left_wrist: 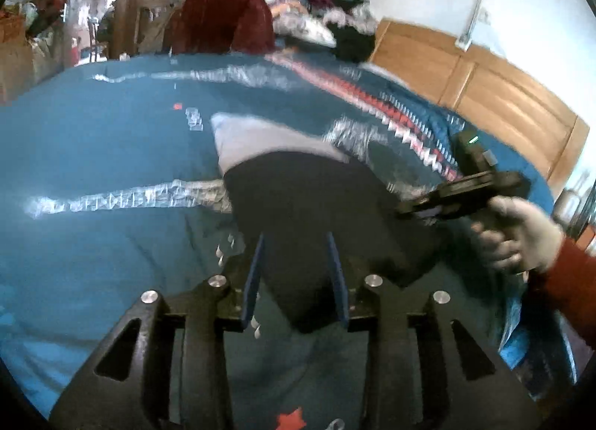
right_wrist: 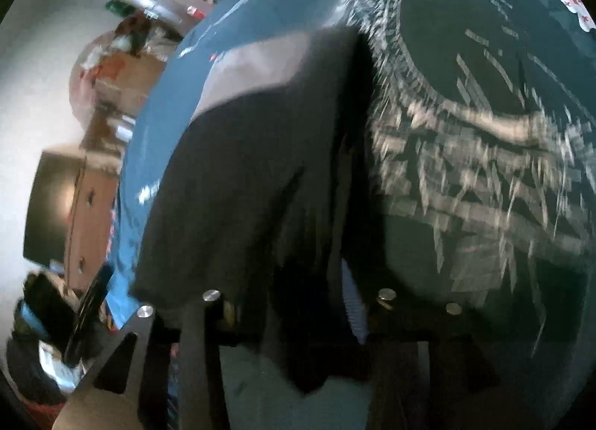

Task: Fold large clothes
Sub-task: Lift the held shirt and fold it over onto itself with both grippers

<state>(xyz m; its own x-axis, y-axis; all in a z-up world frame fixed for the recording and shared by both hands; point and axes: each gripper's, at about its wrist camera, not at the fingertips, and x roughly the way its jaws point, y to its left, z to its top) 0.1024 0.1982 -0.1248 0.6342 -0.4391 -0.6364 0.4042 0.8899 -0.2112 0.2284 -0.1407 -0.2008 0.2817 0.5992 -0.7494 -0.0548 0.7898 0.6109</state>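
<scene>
Garment: I see a dark garment with a pale grey band at its far end, lying on the blue bedspread, roughly mid-bed in the left wrist view. Its near corner reaches in between my left fingers.

Left gripper: jaws parted – the two blue fingers stand apart with the dark cloth lying between them. I see no pinch on the fabric.

Right gripper: held in a white-gloved hand with a red sleeve, at the right edge of the garment in the left wrist view. In its own view, dark cloth drapes over the jaw area and hides one finger (only one ribbed pale-blue pad shows). I cannot tell whether it is closed on the fabric.

Bedspread: blue with white patterned bands and a red-and-white zigzag stripe – it covers the whole bed.

Background: a heap of mixed clothes at the far end of the bed, a dark red item beside it, and a wooden headboard along the right.

Image quality: both views are motion-blurred, the right wrist view heavily so.
</scene>
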